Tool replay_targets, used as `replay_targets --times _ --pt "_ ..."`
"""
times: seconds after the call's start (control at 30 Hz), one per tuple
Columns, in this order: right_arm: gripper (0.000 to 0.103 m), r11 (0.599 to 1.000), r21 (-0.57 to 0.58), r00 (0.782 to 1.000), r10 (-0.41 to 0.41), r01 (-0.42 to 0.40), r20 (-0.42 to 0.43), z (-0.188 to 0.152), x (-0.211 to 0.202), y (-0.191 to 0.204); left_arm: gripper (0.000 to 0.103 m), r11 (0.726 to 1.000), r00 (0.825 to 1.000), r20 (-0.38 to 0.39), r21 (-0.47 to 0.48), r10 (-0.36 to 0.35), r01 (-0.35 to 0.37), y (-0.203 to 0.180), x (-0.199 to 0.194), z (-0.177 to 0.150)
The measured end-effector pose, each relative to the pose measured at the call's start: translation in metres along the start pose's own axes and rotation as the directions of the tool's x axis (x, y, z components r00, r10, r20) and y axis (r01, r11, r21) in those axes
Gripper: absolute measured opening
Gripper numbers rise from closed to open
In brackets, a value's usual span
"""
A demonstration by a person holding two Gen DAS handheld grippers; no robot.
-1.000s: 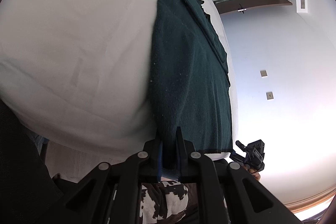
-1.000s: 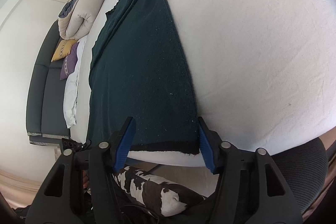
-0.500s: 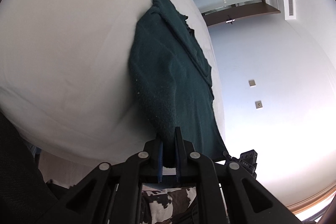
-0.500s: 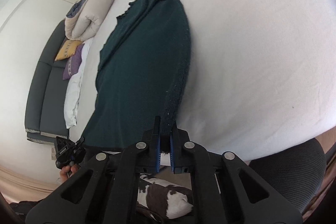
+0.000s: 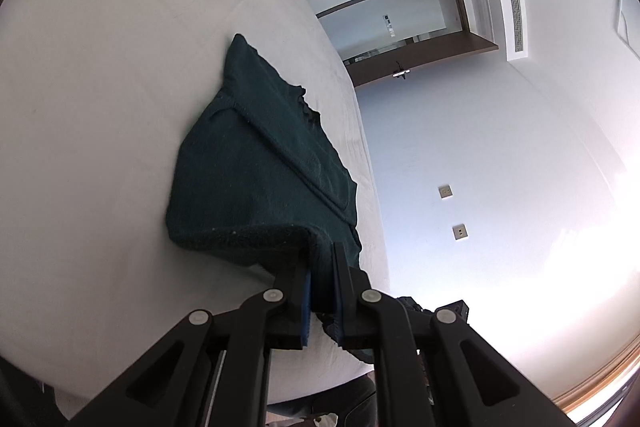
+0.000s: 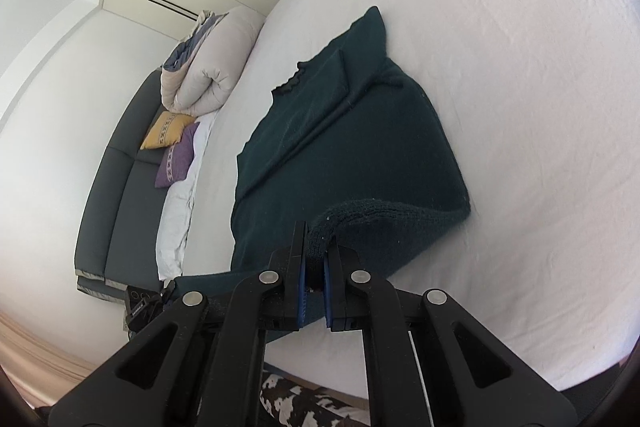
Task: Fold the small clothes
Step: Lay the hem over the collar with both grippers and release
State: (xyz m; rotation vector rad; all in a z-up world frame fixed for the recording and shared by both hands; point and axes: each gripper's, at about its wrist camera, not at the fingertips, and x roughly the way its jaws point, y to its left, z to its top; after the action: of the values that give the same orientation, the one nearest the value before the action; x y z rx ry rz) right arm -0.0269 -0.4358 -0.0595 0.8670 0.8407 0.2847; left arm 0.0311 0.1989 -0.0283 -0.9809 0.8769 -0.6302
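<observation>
Dark green sweater (image 5: 256,163) lay on the white bed (image 5: 100,107), its near hem lifted off the sheet and curled back over the body of the garment. Left gripper (image 5: 320,267) had its jaws nearly closed on one hem corner, knit pinched between the blue pads (image 5: 307,301). Right gripper (image 6: 315,259) did the same on the other hem corner, jaws narrow with a rolled lump of fabric clamped between them. In the right wrist view, sweater (image 6: 344,147) ran away from the jaws toward a frilled collar (image 6: 294,79) at the far end, with one sleeve folded across the front. Hem between the two grips sagged in a curve above the bed (image 6: 520,107). Beyond the bed: rolled duvet (image 6: 212,59), yellow cushion (image 6: 166,131) and purple cushion (image 6: 178,161) on a dark sofa (image 6: 120,207).
</observation>
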Motion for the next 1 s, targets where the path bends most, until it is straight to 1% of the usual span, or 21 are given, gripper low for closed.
replay_targets --times 0.13,0.23,0.37,0.47,0.53,0.63,0.77,0.83,0.87,0.9,0.93,0.97,1.0 --pt "0.005 1.0 -0.014 0.999 -0.017 0.017 0.035 0.044 0.02 0.012 0.009 0.999 1.0 0.029 0.036 0.004 -0.005 -0.012 0.025 0.043" --pt "0.005 0.999 -0.011 0.998 -0.029 0.03 0.059 0.083 0.044 0.019 0.009 0.998 0.999 0.041 0.056 0.017 -0.019 -0.018 0.051 0.08" --pt "0.005 0.998 -0.007 0.994 -0.068 0.069 0.081 0.137 0.088 0.021 0.009 0.997 0.998 0.038 0.068 0.041 -0.043 -0.02 0.092 0.129" --pt "0.005 0.995 -0.003 0.991 -0.096 0.097 0.09 0.177 0.123 0.019 0.009 0.996 0.997 0.035 0.064 0.065 -0.067 -0.013 0.121 0.167" --pt "0.005 0.993 0.004 0.987 -0.121 0.121 0.102 0.2 0.144 0.017 0.009 0.993 0.995 0.034 0.059 0.097 -0.099 -0.007 0.141 0.189" --pt "0.005 0.989 0.036 0.982 -0.149 0.145 0.119 0.232 0.171 0.007 0.009 0.989 0.989 0.037 0.047 0.141 -0.142 0.005 0.169 0.216" --pt "0.005 0.978 0.087 0.971 -0.199 0.188 0.13 0.264 0.208 -0.013 0.009 0.978 0.979 0.027 0.049 0.2 -0.201 0.023 0.202 0.235" --pt "0.006 0.969 0.083 0.965 -0.242 0.234 0.106 0.271 0.23 -0.024 0.01 0.964 0.966 0.014 0.067 0.259 -0.259 0.033 0.216 0.237" --pt "0.006 0.959 0.078 0.956 -0.279 0.273 0.084 0.273 0.241 -0.029 0.013 0.958 0.96 0.004 0.059 0.281 -0.281 0.04 0.221 0.236" --pt "0.006 0.947 0.073 0.947 -0.317 0.312 0.061 0.276 0.25 -0.032 0.025 0.956 0.957 -0.003 0.047 0.291 -0.29 0.048 0.224 0.235" --pt "0.007 0.946 0.068 0.945 -0.322 0.318 0.054 0.277 0.256 -0.034 0.035 0.955 0.955 0.002 0.03 0.296 -0.296 0.054 0.223 0.234" --pt "0.011 0.949 0.064 0.948 -0.311 0.307 0.069 0.277 0.256 -0.034 0.057 0.956 0.956 0.018 0.015 0.293 -0.293 0.059 0.218 0.232" --pt "0.016 0.954 0.06 0.95 -0.299 0.295 0.091 0.277 0.252 -0.033 0.071 0.958 0.957 0.045 0.006 0.285 -0.286 0.06 0.209 0.228"
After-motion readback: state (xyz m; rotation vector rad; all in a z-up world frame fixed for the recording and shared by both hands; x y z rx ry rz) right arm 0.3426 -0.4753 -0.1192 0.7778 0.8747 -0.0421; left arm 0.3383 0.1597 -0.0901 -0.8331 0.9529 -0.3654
